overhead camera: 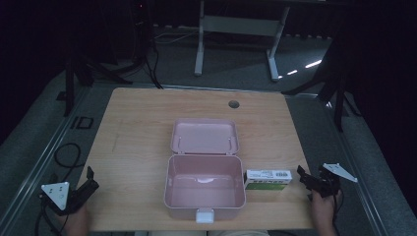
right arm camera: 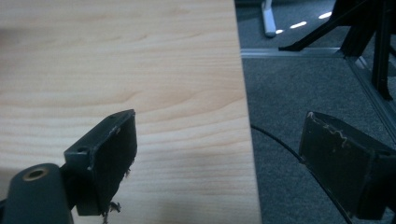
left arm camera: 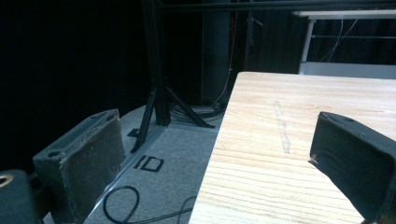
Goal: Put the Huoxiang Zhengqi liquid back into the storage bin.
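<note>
My right hand-held gripper (overhead camera: pixel 306 180) parked at right edge of light wooden desk (overhead camera: pixel 142 128), jaws spread wide, nothing between them. Small white-and-green cardboard box (overhead camera: pixel 268 179) lies just left of it, touching right wall of open pink plastic case (overhead camera: pixel 204 183); print on box too small to read. My left hand-held gripper (overhead camera: pixel 90 183) at desk's left edge, also released, empty. Floor marking beside desk reads "ID" (left arm camera: pixel 149 163).

I see the left gripper (overhead camera: pixel 90 178) at the surface's (overhead camera: pixel 147 108) near left corner, its fingers (left arm camera: pixel 84 158) spread wide and empty, straddling the left edge. The right gripper (overhead camera: pixel 303 178) sits at the near right edge, fingers (right arm camera: pixel 109 154) likewise wide apart, gripping nothing, one each side of that edge.
</note>
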`<state>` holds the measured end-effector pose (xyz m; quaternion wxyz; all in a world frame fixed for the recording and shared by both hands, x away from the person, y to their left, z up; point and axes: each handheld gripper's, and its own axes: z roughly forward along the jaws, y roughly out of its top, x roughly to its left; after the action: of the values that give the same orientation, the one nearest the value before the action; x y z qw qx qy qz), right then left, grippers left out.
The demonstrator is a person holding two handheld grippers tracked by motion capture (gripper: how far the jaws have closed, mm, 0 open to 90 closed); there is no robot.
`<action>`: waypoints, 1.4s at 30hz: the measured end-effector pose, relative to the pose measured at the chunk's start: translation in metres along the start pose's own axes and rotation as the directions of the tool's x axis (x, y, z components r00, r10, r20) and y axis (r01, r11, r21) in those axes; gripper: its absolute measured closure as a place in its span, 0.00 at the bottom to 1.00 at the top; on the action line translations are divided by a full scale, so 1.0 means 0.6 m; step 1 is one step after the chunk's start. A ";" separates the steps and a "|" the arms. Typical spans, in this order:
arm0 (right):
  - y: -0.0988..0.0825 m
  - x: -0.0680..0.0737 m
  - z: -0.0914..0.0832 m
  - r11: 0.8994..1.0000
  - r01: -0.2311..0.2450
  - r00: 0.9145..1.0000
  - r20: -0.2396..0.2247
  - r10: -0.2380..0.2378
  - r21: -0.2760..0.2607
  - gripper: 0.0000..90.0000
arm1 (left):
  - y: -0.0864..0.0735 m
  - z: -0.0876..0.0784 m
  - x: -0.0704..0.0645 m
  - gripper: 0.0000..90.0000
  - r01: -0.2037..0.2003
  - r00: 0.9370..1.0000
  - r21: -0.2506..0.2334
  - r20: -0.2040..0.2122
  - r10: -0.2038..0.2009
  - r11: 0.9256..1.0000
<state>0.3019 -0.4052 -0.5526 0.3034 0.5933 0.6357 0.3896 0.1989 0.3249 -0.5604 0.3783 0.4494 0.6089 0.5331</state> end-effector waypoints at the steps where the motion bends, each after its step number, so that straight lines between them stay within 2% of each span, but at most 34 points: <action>1: 0.001 0.001 0.001 1.000 0.015 1.000 -0.005 -0.015 0.007 0.12 | 0.000 0.000 0.000 0.04 0.004 1.000 0.001 0.000 -0.004 1.000; 3: 0.003 0.003 0.006 0.998 0.047 0.997 -0.062 -0.044 0.039 0.12 | 0.000 0.000 0.001 0.04 0.006 1.000 0.001 0.002 -0.006 1.000; 4: 0.003 0.003 0.006 0.998 0.047 0.997 -0.062 -0.044 0.039 0.12 | 0.000 0.000 0.001 0.04 0.006 1.000 0.001 0.002 -0.006 1.000; 6: 0.005 -0.001 0.008 0.995 0.076 0.989 -0.129 -0.067 0.071 0.13 | 0.000 0.001 0.001 0.04 0.006 1.000 0.004 0.005 -0.006 1.000; 8: 0.006 -0.002 0.008 0.994 0.082 0.988 -0.140 -0.071 0.074 0.14 | 0.000 0.001 0.000 0.04 0.003 1.000 0.003 0.003 -0.003 1.000; 9: 0.007 -0.006 0.008 0.990 0.103 0.981 -0.177 -0.084 0.100 0.14 | 0.000 0.001 0.000 0.04 0.000 1.000 0.002 0.004 0.000 1.000; 12: 0.005 -0.009 0.007 0.977 0.166 0.968 -0.209 -0.136 0.133 0.14 | 0.000 0.000 -0.001 0.04 -0.004 1.000 0.002 0.008 0.004 1.000; 14: 0.007 -0.011 0.004 0.968 0.199 0.956 -0.249 -0.156 0.156 0.13 | 0.001 0.000 0.000 0.04 0.000 1.000 0.002 0.006 0.000 1.000; 18: 0.015 -0.013 -0.003 0.936 0.285 0.926 -0.312 -0.213 0.207 0.13 | 0.001 0.001 0.000 0.04 0.001 1.000 0.003 0.011 -0.001 1.000; 19: 0.017 -0.013 -0.005 0.927 0.307 0.916 -0.331 -0.226 0.216 0.13 | 0.000 0.001 -0.001 0.04 -0.001 1.000 0.002 0.010 0.001 1.000; 21: 0.023 -0.011 -0.009 0.899 0.361 0.896 -0.360 -0.261 0.247 0.13 | 0.001 0.001 -0.002 0.04 -0.005 1.000 0.005 0.013 0.005 1.000; 22: 0.025 -0.010 -0.010 0.881 0.392 0.880 -0.387 -0.275 0.266 0.13 | 0.001 0.001 -0.002 0.04 -0.007 1.000 0.006 0.013 0.006 1.000; 24: 0.030 -0.003 -0.014 0.840 0.451 0.856 -0.410 -0.313 0.301 0.13 | 0.001 0.002 -0.002 0.04 -0.010 1.000 0.008 0.015 0.010 1.000; 25: 0.032 0.000 -0.016 0.815 0.482 0.843 -0.425 -0.330 0.323 0.12 | 0.001 0.001 -0.003 0.04 -0.012 1.000 0.006 0.015 0.012 1.000; 26: 0.033 0.002 -0.017 0.794 0.511 0.829 -0.432 -0.355 0.329 0.12 | 0.001 0.001 -0.004 0.04 -0.016 1.000 0.005 0.014 0.016 1.000; 28: 0.038 0.005 -0.016 0.752 0.551 0.805 -0.468 -0.364 0.362 0.12 | 0.001 0.001 -0.006 0.04 -0.025 1.000 0.006 0.015 0.025 1.000; 29: 0.040 0.007 -0.017 0.735 0.569 0.796 -0.473 -0.379 0.369 0.12 | 0.001 0.001 -0.006 0.04 -0.031 0.999 0.007 0.016 0.031 1.000; 30: 0.043 0.008 -0.018 0.722 0.582 0.787 -0.480 -0.387 0.374 0.12 | 0.001 0.002 -0.007 0.04 -0.033 0.999 0.008 0.015 0.033 0.999; 33: 0.051 0.014 -0.022 0.670 0.628 0.756 -0.513 -0.407 0.395 0.12 | 0.001 0.001 -0.006 0.04 -0.030 0.999 0.008 0.014 0.030 1.000; 36: 0.056 0.023 -0.027 0.613 0.682 0.714 -0.543 -0.442 0.399 0.12 | 0.001 0.001 -0.003 0.04 -0.014 1.000 0.007 0.015 0.014 1.000; 37: 0.058 0.026 -0.029 0.599 0.695 0.704 -0.543 -0.457 0.398 0.12 | 0.001 0.001 -0.003 0.04 -0.014 1.000 0.007 0.015 0.014 1.000; 38: 0.059 0.028 -0.030 0.587 0.701 0.698 -0.554 -0.453 0.404 0.12 | 0.001 0.001 -0.001 0.04 -0.003 1.000 0.008 0.017 0.003 1.000; 39: 0.061 0.031 -0.031 0.569 0.711 0.691 -0.564 -0.452 0.414 0.12 | 0.001 0.001 -0.001 0.04 -0.002 1.000 0.007 0.015 0.002 1.000; 40: 0.061 0.031 -0.031 0.569 0.711 0.691 -0.564 -0.452 0.414 0.12 | 0.001 0.001 -0.001 0.04 -0.002 1.000 0.007 0.015 0.002 1.000; 41: 0.062 0.034 -0.032 0.549 0.722 0.680 -0.575 -0.454 0.421 0.12 | 0.001 0.001 -0.001 0.04 -0.002 1.000 0.007 0.015 0.002 1.000; 42: 0.062 0.034 -0.032 0.549 0.722 0.680 -0.575 -0.454 0.421 0.12 | 0.001 0.001 -0.002 0.04 -0.009 1.000 0.007 0.016 0.008 1.000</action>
<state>0.3027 -0.3880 -0.5096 0.0692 0.3094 0.9377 0.1419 0.2001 0.3238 -0.5601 0.3793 0.4576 0.6059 0.5288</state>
